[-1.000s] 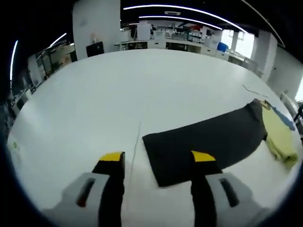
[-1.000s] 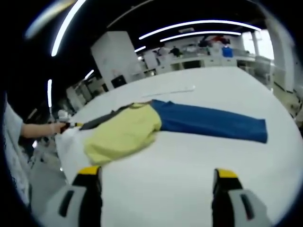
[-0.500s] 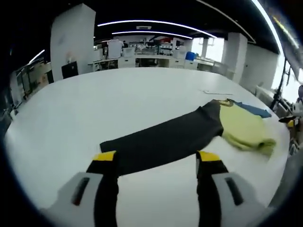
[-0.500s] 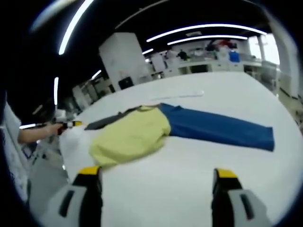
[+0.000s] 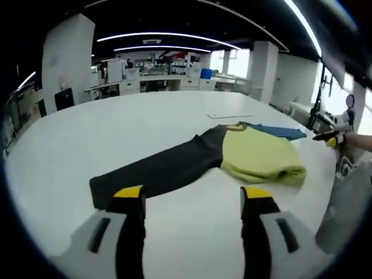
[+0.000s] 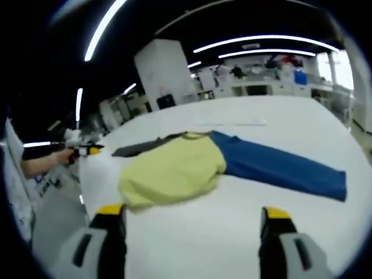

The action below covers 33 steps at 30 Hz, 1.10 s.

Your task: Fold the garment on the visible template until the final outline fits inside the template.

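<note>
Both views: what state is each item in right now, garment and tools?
Garment: lying on the table, yellow body bunched, not yet folded.
Dark sleeve: stretched out flat.
Blue sleeve: stretched out flat.
Left tool: open, holding nothing, above the table near the dark sleeve's end.
Right tool: open, holding nothing, short of the garment.

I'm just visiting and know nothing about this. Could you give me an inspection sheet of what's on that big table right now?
Surface: white table, large, mostly bare.
Job's things: one garment lying flat, with a yellow body, a black sleeve and a blue sleeve; no template outline made out.
Clutter: thin white strip beyond the garment.
Grippers: left hand-held gripper and right hand-held gripper both open, above the table, holding nothing.
Cables: nothing seen.
Surroundings: ceiling light strips, white pillars, benches in the background.
</note>
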Tool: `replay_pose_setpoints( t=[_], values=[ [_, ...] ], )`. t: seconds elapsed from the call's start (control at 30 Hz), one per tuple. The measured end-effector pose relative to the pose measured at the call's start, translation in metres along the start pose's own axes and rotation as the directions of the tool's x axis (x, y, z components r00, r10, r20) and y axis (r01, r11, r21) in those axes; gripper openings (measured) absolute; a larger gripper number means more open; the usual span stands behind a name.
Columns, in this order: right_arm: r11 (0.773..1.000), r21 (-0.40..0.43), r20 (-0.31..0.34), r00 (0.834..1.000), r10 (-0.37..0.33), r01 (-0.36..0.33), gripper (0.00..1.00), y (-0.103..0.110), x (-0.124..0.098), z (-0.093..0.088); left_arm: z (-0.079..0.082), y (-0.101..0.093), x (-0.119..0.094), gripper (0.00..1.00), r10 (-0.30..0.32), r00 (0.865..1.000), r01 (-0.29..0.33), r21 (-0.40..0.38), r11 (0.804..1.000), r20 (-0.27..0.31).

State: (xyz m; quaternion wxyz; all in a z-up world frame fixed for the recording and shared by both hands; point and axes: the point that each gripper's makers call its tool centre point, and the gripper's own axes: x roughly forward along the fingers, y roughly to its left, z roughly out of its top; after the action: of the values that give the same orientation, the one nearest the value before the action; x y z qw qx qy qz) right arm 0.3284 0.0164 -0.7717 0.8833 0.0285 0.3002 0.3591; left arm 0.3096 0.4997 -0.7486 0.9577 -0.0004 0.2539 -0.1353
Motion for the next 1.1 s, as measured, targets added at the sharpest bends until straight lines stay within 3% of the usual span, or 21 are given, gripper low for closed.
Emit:
replay_pose_setpoints(
  t=[0.13, 0.43, 0.6, 0.73, 0.93, 1.0, 1.03, 1.1],
  values=[
    [0.999, -0.047, -0.022, 0.999, 0.024, -0.025, 0.96, 0.013, 0.008, -0.001, -0.005, -0.026, 0.002, 0.63, -0.040, 0.999, 0.040, 0.031, 0.999, -0.001],
    [0.984, -0.160, -0.050, 0.996, 0.074, -0.082, 0.93, 0.040, 0.024, 0.007, -0.010, -0.074, 0.002, 0.62, -0.067, 0.998, 0.067, 0.053, 0.996, 0.008],
    [0.945, -0.304, -0.074, 0.992, 0.101, -0.119, 0.85, 0.063, 0.035, 0.015, -0.007, -0.090, -0.001, 0.62, -0.089, 0.996, 0.088, 0.053, 0.995, 0.021],
    [0.923, -0.344, -0.097, 0.984, 0.149, -0.173, 0.82, 0.089, 0.044, 0.019, -0.006, -0.099, -0.004, 0.61, -0.105, 0.994, 0.103, 0.061, 0.993, 0.021],
    [0.827, -0.509, -0.168, 0.970, 0.176, -0.238, 0.74, 0.122, 0.056, 0.017, -0.009, -0.108, -0.005, 0.61, -0.123, 0.992, 0.121, 0.062, 0.991, 0.022],
    [0.780, -0.566, -0.200, 0.962, 0.187, -0.269, 0.70, 0.134, 0.060, 0.013, -0.010, -0.113, -0.006, 0.60, -0.131, 0.991, 0.130, 0.060, 0.990, 0.020],
    [0.740, -0.614, -0.222, 0.960, 0.170, -0.273, 0.67, 0.138, 0.063, 0.010, -0.010, -0.112, -0.006, 0.60, -0.133, 0.991, 0.132, 0.058, 0.990, 0.021],
    [0.689, -0.661, -0.252, 0.953, 0.171, -0.298, 0.63, 0.149, 0.067, 0.005, -0.010, -0.115, -0.006, 0.60, -0.136, 0.990, 0.135, 0.054, 0.989, 0.022]
  ],
)
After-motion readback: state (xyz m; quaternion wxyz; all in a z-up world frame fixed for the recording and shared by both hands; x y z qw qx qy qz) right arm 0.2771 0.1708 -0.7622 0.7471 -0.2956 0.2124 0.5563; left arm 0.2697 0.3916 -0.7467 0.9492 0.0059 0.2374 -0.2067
